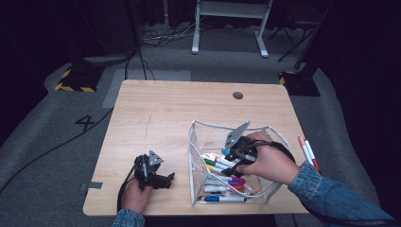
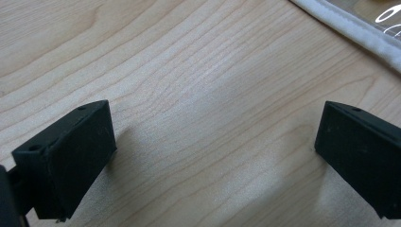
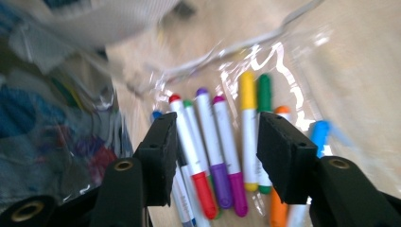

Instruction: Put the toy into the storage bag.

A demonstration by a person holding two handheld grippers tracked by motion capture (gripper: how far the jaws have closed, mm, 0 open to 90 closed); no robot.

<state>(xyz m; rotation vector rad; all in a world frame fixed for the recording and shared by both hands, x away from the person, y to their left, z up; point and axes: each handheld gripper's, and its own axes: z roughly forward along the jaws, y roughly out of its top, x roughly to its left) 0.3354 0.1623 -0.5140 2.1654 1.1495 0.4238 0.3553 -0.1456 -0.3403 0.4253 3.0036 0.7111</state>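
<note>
A clear plastic pouch (image 1: 191,142) with white trim stands open on the wooden table (image 1: 161,113), and several coloured markers (image 1: 215,163) lie inside it. My right gripper (image 1: 227,153) reaches into the pouch from the right. In the right gripper view its jaws (image 3: 215,151) stand open just above the markers (image 3: 227,142), with red, purple, magenta and yellow ones lying below the gap and untouched by the pads. My left gripper (image 1: 168,178) rests low on the table left of the pouch. Its jaws (image 2: 215,156) are wide apart over bare wood, beside the pouch's white hem (image 2: 359,30).
Two markers (image 1: 308,152) lie at the table's right edge, outside the pouch. A round cable hole (image 1: 238,95) sits near the far edge. A strip of grey tape (image 1: 94,185) marks the front left corner. Cables and a white desk frame (image 1: 229,19) are on the floor beyond.
</note>
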